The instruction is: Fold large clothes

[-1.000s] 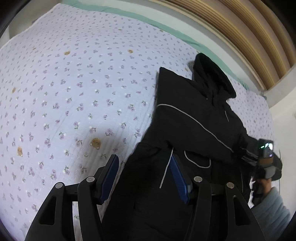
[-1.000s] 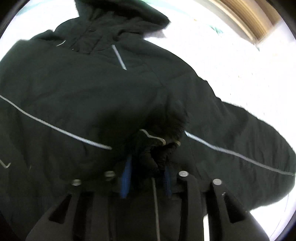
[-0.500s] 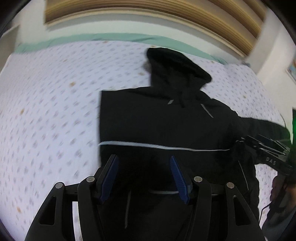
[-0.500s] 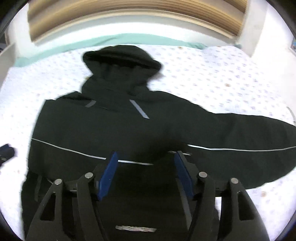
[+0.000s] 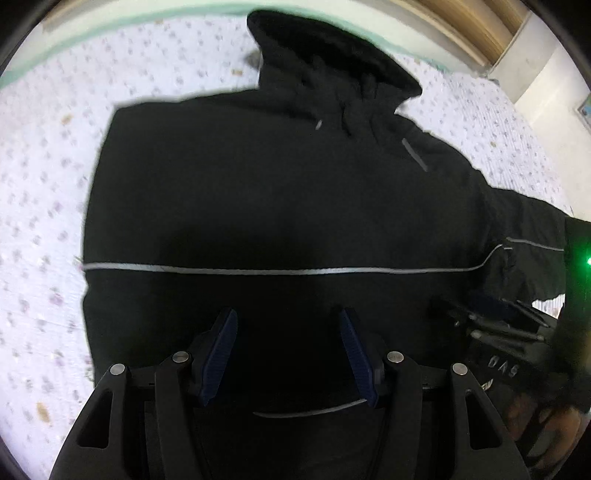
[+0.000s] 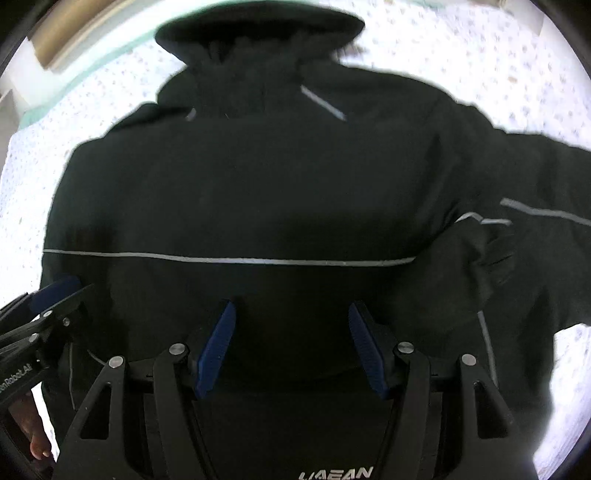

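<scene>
Black hooded jacket (image 5: 280,206) flat on bed (image 5: 44,177), hood far, hem near. Unfolded sleeve (image 6: 535,192) runs right, nearer right gripper (image 6: 291,341). Left gripper (image 5: 288,349) over hem. Both fingers spread, empty.

A bed covered in a white quilted bedspread (image 5: 44,177) with small purple flower prints fills the background. A pale green sheet edge (image 5: 74,35) runs along its far side, below a slatted wooden headboard (image 5: 476,26) and cream wall (image 5: 546,77).
</scene>
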A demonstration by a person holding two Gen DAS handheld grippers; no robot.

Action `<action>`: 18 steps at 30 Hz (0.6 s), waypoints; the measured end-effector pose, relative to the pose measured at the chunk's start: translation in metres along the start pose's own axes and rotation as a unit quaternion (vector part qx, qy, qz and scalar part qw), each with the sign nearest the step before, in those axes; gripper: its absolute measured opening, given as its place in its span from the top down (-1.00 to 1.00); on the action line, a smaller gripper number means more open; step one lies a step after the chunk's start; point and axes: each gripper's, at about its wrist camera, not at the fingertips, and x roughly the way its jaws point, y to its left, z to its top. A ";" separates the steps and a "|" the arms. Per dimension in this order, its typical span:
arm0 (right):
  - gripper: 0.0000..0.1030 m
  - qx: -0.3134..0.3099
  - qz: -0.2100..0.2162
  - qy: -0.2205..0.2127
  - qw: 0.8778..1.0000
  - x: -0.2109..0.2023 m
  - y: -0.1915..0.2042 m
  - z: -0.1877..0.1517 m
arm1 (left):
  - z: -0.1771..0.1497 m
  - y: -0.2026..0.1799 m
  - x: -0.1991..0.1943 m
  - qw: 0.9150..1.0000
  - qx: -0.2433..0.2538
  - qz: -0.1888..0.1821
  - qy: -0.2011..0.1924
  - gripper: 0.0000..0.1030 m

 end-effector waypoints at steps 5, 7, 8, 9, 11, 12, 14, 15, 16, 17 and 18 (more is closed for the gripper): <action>-0.27 0.032 0.023 -0.053 0.998 -0.030 -0.009 0.019 | 0.012 0.000 -0.015 1.000 -0.009 0.011 -0.018 0.13; -0.28 0.025 0.024 -0.075 0.997 -0.039 -0.008 0.033 | 0.023 -0.003 -0.031 0.998 -0.008 -0.001 -0.057 0.13; -0.28 0.023 0.031 -0.078 0.996 -0.040 -0.006 0.042 | 0.029 -0.005 -0.036 0.998 -0.004 0.000 -0.069 0.13; -0.28 0.025 0.037 -0.078 0.996 -0.040 -0.005 0.049 | 0.037 -0.005 -0.038 0.997 0.003 0.001 -0.078 0.13; -0.28 0.033 0.045 -0.082 0.995 -0.036 -0.003 0.061 | 0.048 -0.005 -0.034 0.997 0.009 0.003 -0.076 0.13; -0.28 0.036 0.046 -0.086 0.995 -0.033 -0.003 0.065 | 0.052 -0.004 -0.030 0.997 0.008 0.005 -0.073 0.13; -0.28 0.038 0.048 -0.086 0.994 -0.027 -0.003 0.069 | 0.055 0.000 -0.021 0.998 -0.001 -0.002 -0.068 0.13; -0.28 0.039 0.049 -0.072 0.995 -0.016 -0.002 0.070 | 0.054 0.005 -0.013 0.998 -0.009 -0.002 -0.061 0.13; -0.28 0.041 0.049 -0.062 0.996 -0.009 -0.003 0.067 | 0.054 0.010 -0.006 0.998 -0.015 0.000 -0.053 0.13; -0.28 0.042 0.048 -0.051 0.997 0.000 -0.003 0.066 | 0.053 0.013 0.002 0.999 -0.020 0.003 -0.044 0.13; -0.28 0.041 0.046 -0.045 0.997 0.006 -0.004 0.064 | 0.050 0.018 0.015 0.999 -0.026 0.010 -0.029 0.13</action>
